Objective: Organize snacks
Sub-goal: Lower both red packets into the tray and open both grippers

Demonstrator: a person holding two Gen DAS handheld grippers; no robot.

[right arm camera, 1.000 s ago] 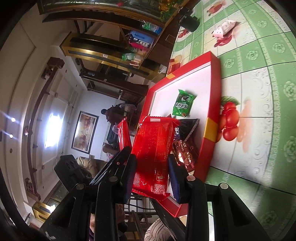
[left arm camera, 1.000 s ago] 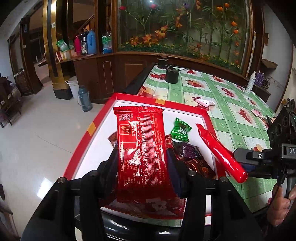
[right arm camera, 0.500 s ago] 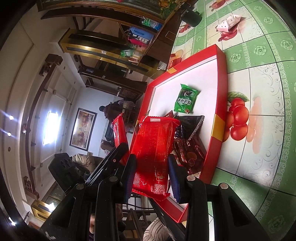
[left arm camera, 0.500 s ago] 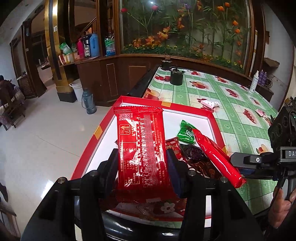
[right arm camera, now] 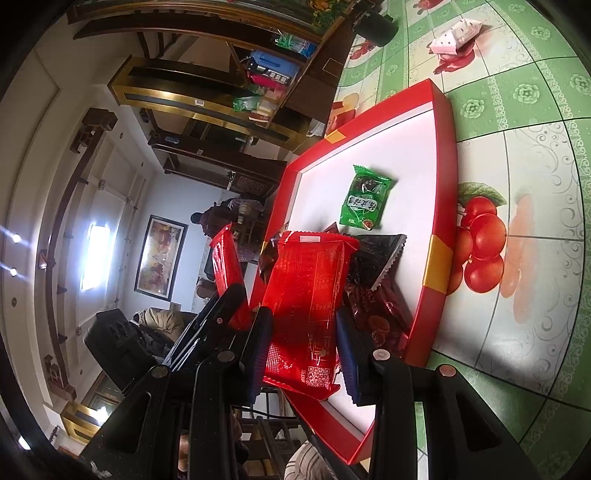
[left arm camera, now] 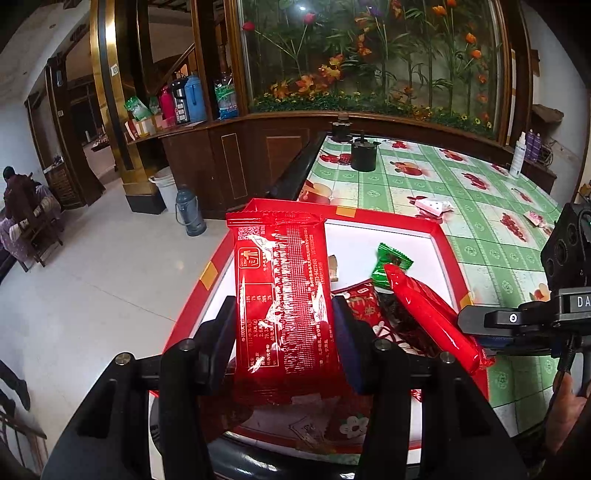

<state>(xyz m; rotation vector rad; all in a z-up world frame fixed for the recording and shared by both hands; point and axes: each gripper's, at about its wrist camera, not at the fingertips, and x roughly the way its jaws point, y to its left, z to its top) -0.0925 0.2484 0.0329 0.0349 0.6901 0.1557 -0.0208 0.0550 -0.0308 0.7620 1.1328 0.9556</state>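
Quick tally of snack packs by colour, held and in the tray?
Red, held in the grippers: 2, one in the left gripper, one in the right gripper.
Green, in the red tray: 1, the green pack.
Dark brown or black, in the tray: at least 2, the pile overlaps, so the count is uncertain.
Total: at least 5.

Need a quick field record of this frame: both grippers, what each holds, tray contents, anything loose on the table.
left gripper: shut on red snack pack
right gripper: shut on second red pack
tray: red rim, white floor, on the table
in tray: green candy packet, dark wrapped snacks
outside tray: white wrapped snack on green tablecloth
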